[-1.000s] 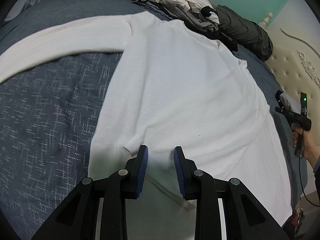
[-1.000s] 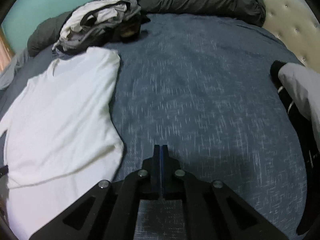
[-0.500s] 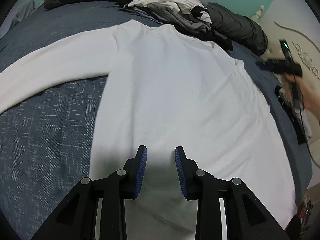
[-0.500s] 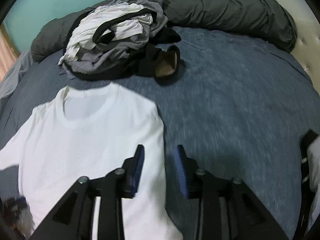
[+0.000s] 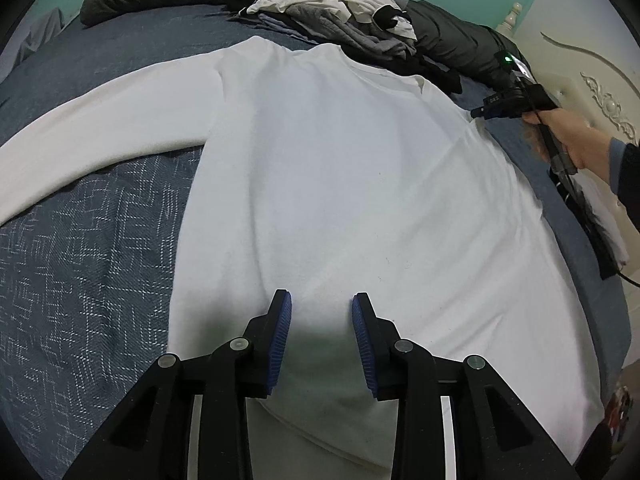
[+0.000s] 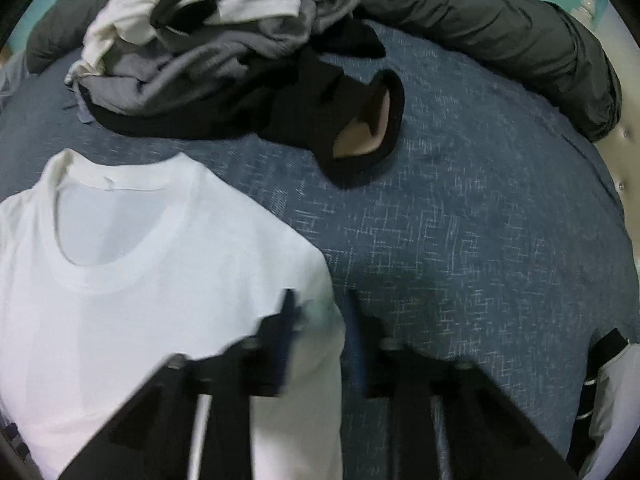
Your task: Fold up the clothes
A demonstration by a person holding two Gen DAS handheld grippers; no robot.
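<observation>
A white shirt [image 5: 340, 184] lies flat on the bed [image 5: 80, 260], centre frame. The left tool [image 5: 321, 320] hovers spread above its hem. The right tool [image 6: 320, 320], closing, straddles the shirt's right shoulder edge, its pads not yet pressing.

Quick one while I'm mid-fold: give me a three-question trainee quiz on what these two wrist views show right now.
1. True or false: the white long-sleeved shirt lies spread flat on the blue bedspread.
2. Multiple choice: the right gripper, its jaws closing, is at the shirt's (A) hem, (B) shoulder edge beside the collar, (C) outstretched sleeve's cuff.
3. Fill in: the left gripper has its jaws apart over the shirt's ____ end.

Key: 1 true; 2 B; 3 lower (hem).
</observation>
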